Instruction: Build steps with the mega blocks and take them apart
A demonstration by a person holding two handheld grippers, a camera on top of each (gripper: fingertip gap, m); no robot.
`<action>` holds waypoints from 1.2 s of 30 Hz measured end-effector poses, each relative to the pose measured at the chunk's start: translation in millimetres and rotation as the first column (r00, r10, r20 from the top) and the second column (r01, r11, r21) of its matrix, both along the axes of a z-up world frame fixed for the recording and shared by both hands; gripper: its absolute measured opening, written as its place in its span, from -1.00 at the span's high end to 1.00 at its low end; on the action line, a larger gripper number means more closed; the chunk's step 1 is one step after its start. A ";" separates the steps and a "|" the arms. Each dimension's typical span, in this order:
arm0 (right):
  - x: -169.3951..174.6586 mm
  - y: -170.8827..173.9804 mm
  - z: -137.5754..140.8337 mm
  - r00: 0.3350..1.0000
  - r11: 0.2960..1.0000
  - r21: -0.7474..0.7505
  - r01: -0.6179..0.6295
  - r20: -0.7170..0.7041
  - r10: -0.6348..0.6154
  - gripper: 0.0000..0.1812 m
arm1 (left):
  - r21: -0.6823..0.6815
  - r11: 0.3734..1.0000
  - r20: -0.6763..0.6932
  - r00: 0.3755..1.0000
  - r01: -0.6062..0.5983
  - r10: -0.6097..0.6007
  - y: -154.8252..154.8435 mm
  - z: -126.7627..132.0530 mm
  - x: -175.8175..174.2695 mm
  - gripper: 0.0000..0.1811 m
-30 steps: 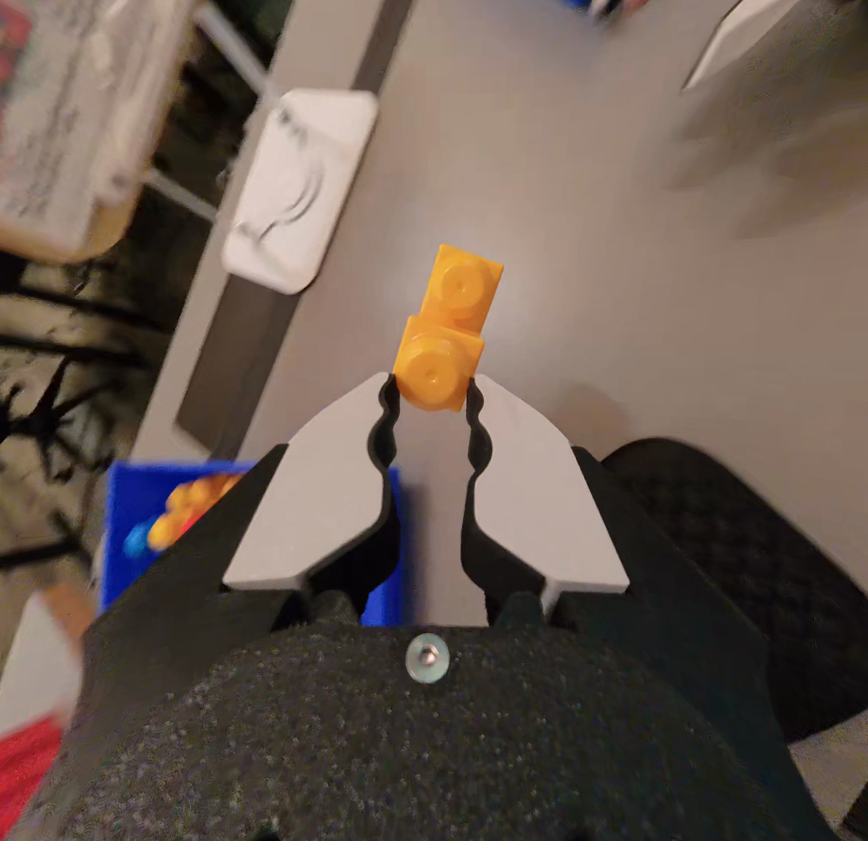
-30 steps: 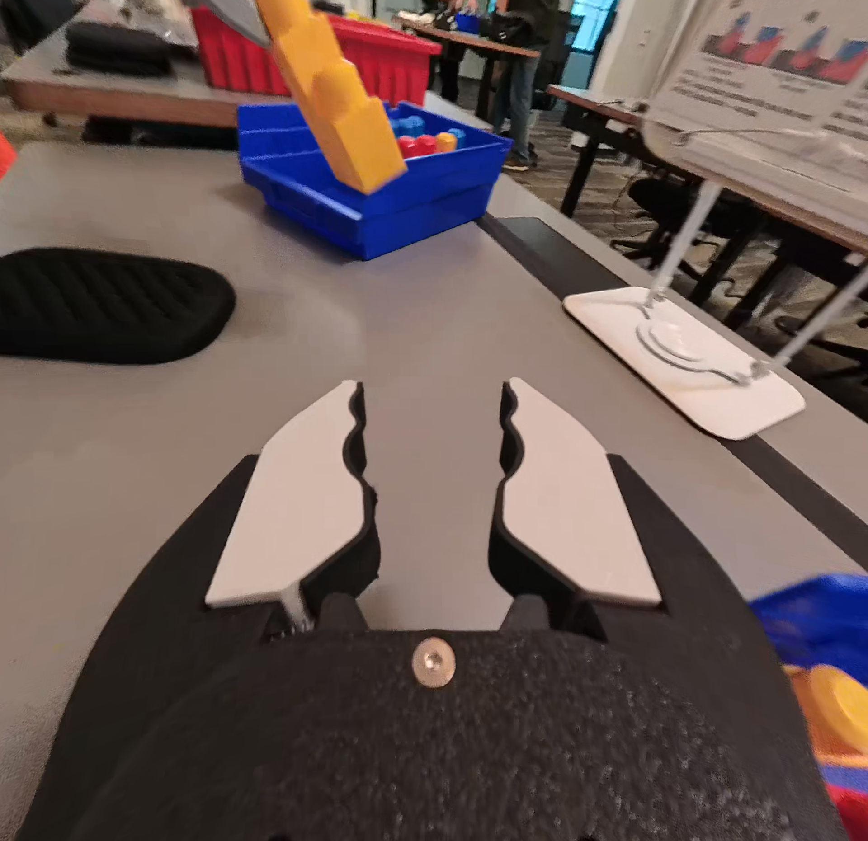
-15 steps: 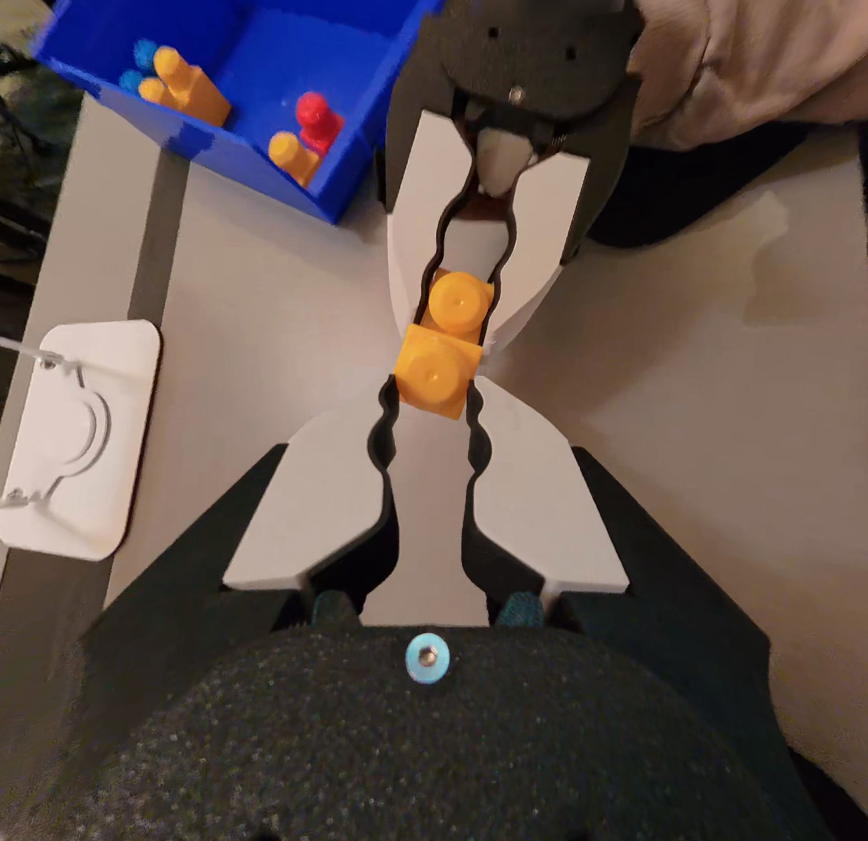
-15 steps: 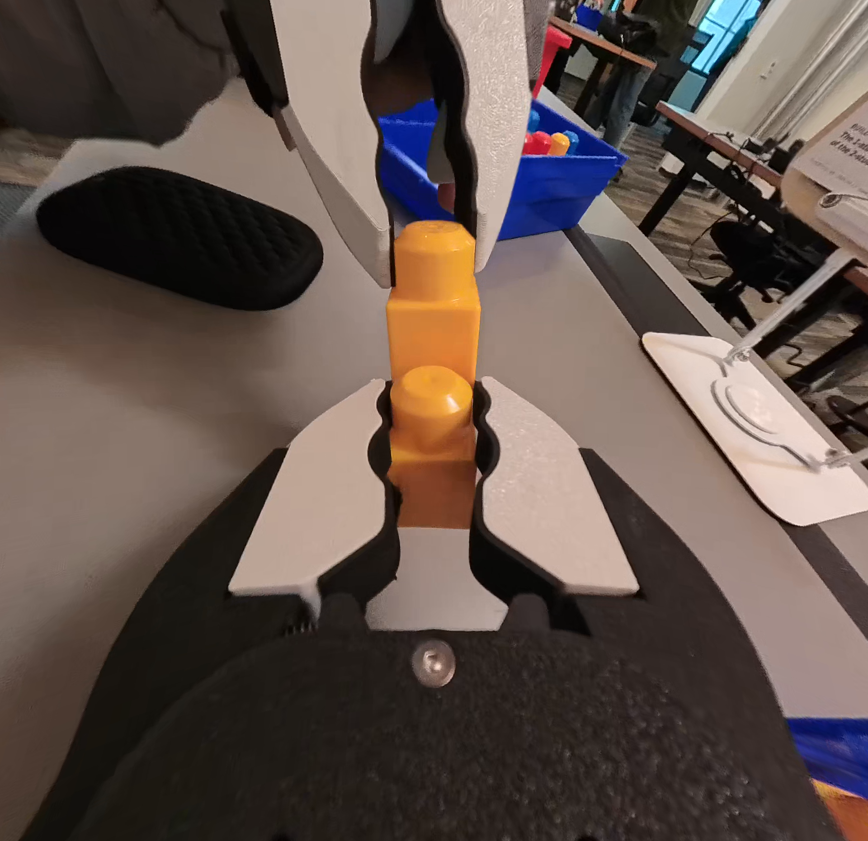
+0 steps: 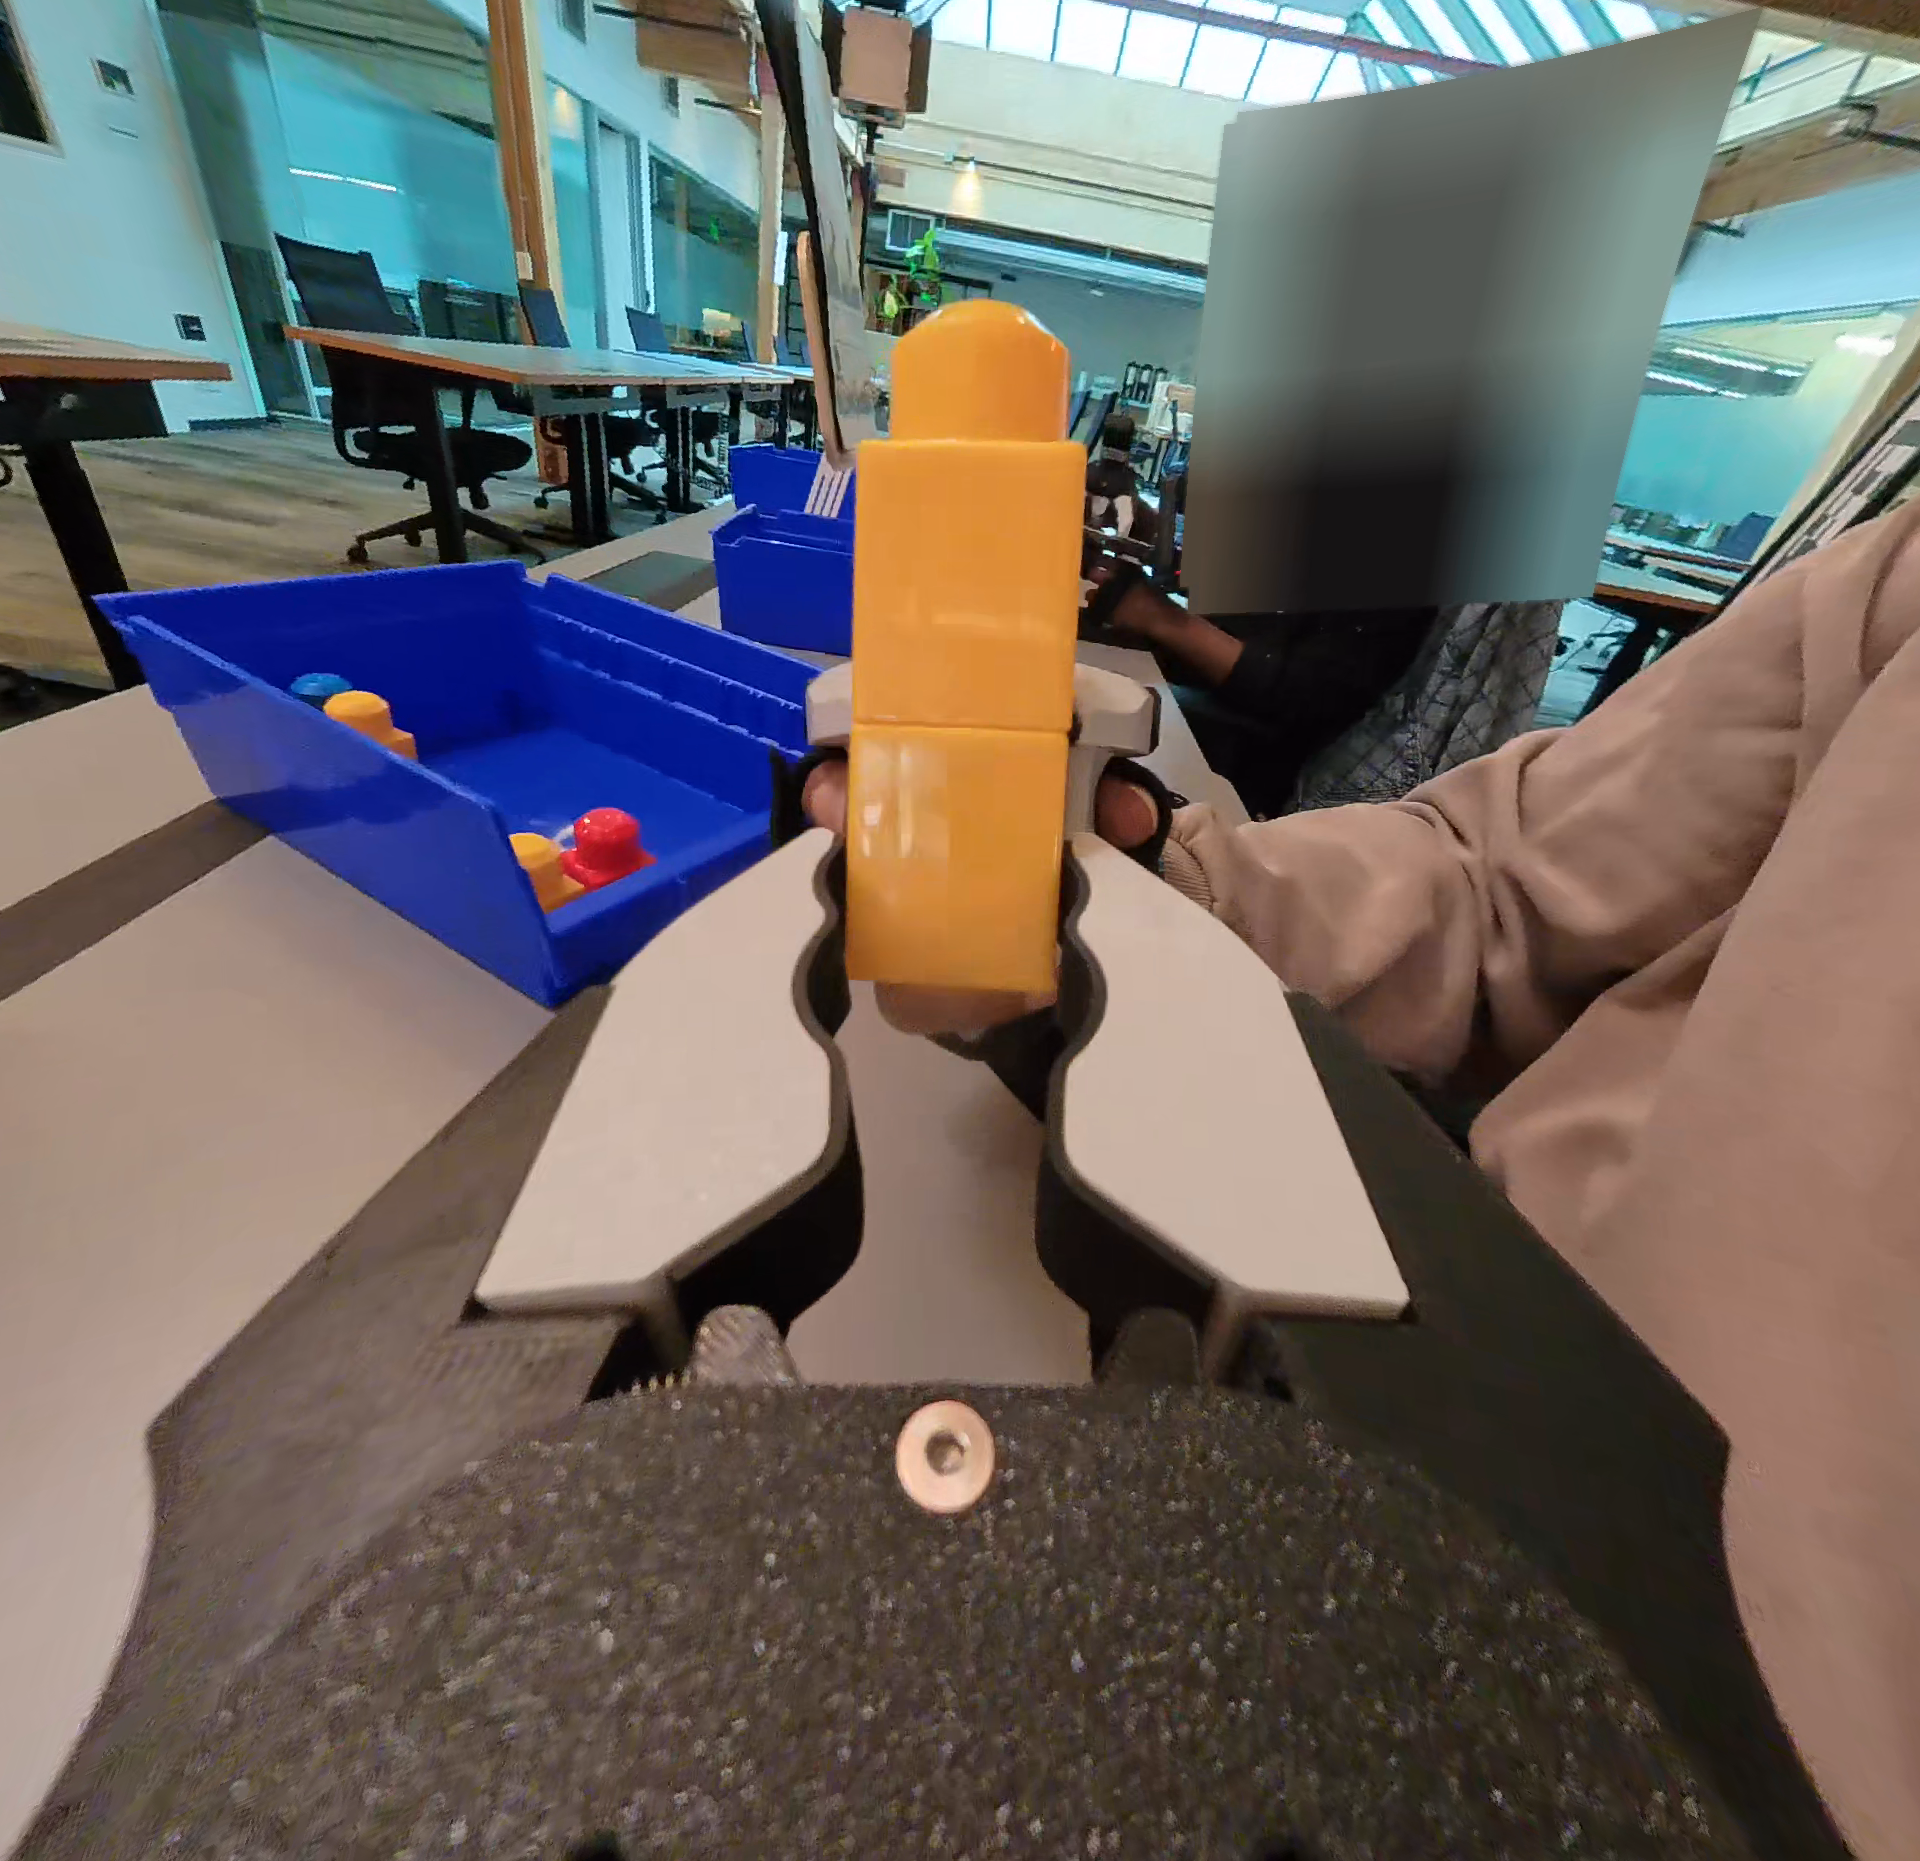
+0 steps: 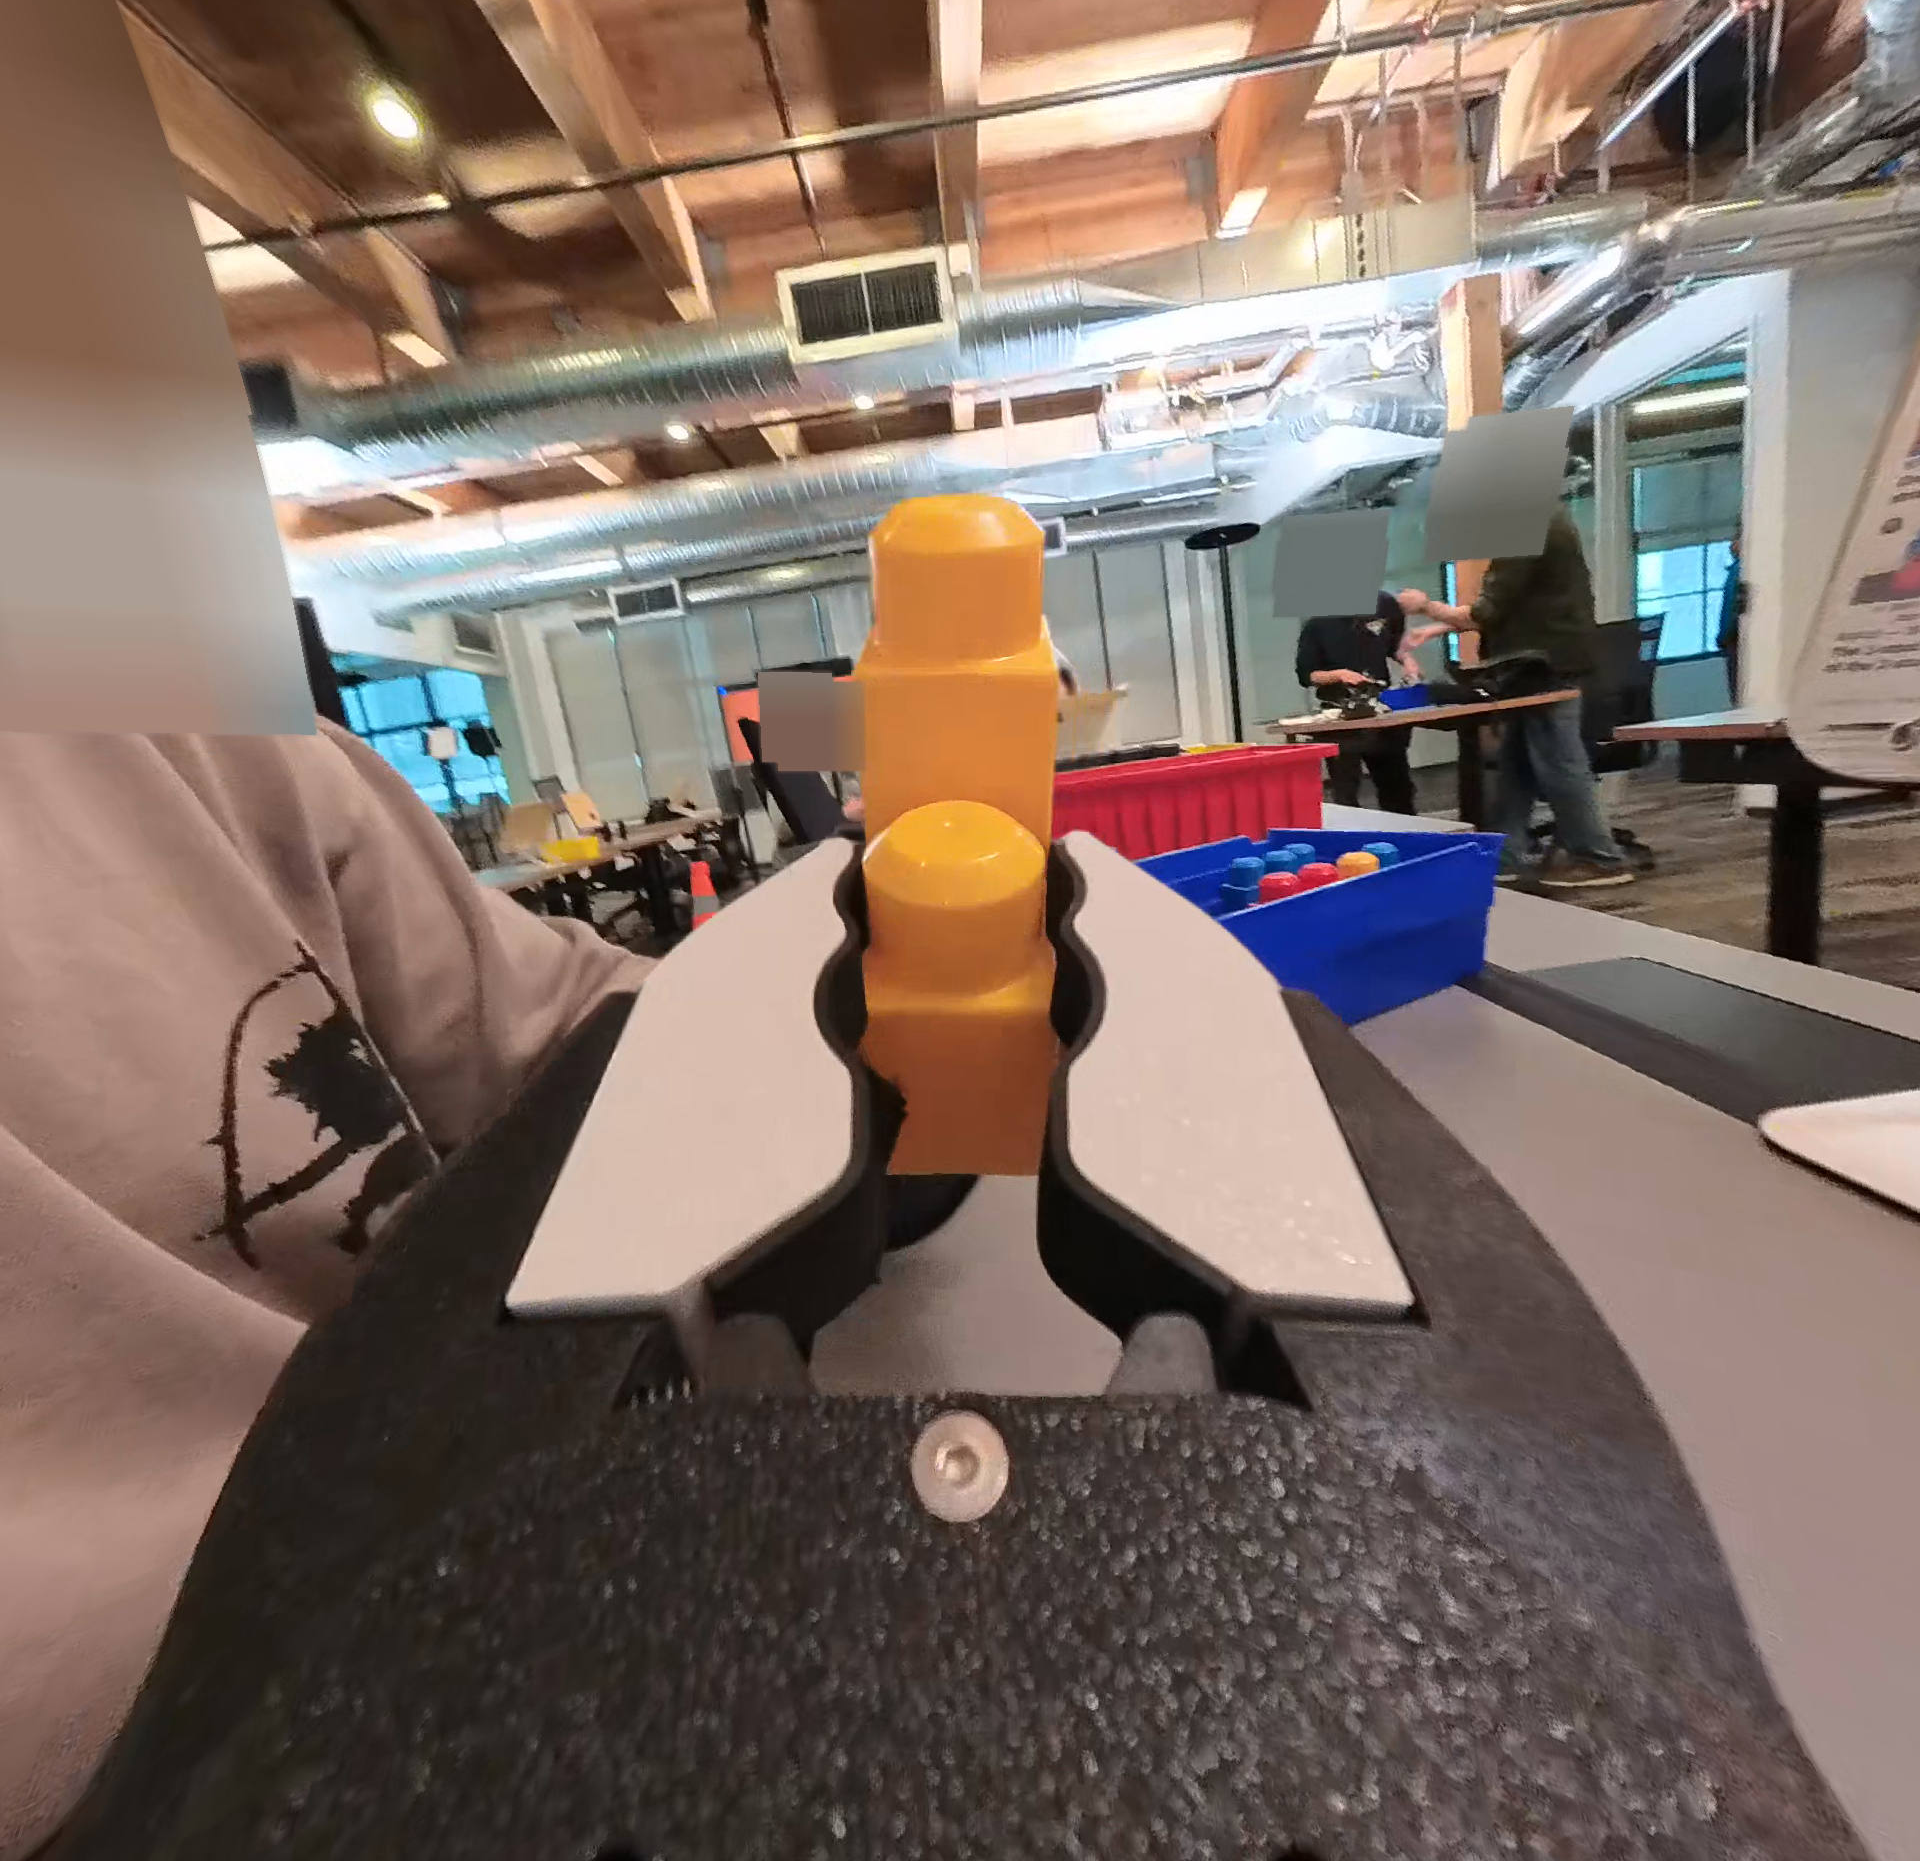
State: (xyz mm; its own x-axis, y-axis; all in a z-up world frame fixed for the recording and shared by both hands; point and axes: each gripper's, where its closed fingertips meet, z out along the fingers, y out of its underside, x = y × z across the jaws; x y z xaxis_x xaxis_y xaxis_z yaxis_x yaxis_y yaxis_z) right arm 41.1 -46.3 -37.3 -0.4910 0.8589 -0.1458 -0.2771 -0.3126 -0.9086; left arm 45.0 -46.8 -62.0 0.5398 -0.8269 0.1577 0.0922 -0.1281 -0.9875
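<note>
An orange mega block stack of two stepped blocks stands upright above the grey table. My left gripper is shut on its lower block. Behind the stack in the left wrist view, the grey tips of the other gripper flank the blocks. In the right wrist view, my right gripper is shut on the near, lower step of the same stack. The taller step rises behind it. The left gripper does not show in the right wrist view.
A blue bin with a few red, orange and blue blocks sits on the table at the left. Another blue bin and a red bin stand farther off. A person's beige sleeve fills the right. A white stand base lies right. My two grippers' fingertips are within a few centimetres of each other.
The right gripper, open and empty a second ago, has shut on the stack's lower step. Both grippers have tilted up to level and now hold the stack together, upright.
</note>
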 end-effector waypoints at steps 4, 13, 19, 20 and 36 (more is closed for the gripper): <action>-2.6 -3.3 -12.6 0.996 0.997 0.075 -0.024 0.091 0.017 0.65 | -0.001 1.000 -0.067 0.997 0.027 -0.027 -5.8 -4.7 -9.1 0.59; 4.7 3.8 -32.4 0.955 0.946 0.323 -0.014 0.285 -0.083 0.52 | -0.081 0.996 -0.268 0.962 0.031 -0.052 -18.5 -47.7 -30.6 0.59; 2.3 2.9 -38.5 0.945 0.953 0.302 -0.034 0.321 -0.068 0.69 | -0.102 0.994 -0.266 0.961 0.046 -0.072 -19.9 -55.6 -28.0 0.59; 3.5 2.5 -39.0 0.942 0.948 0.315 -0.039 0.328 -0.070 0.69 | -0.095 0.994 -0.269 0.960 0.046 -0.070 -20.1 -54.8 -27.2 0.59; 112.5 219.8 -70.1 0.248 0.746 0.651 -0.138 0.752 -0.610 0.69 | -0.027 0.997 -0.216 0.974 -0.071 0.064 -10.0 -44.4 -55.1 0.59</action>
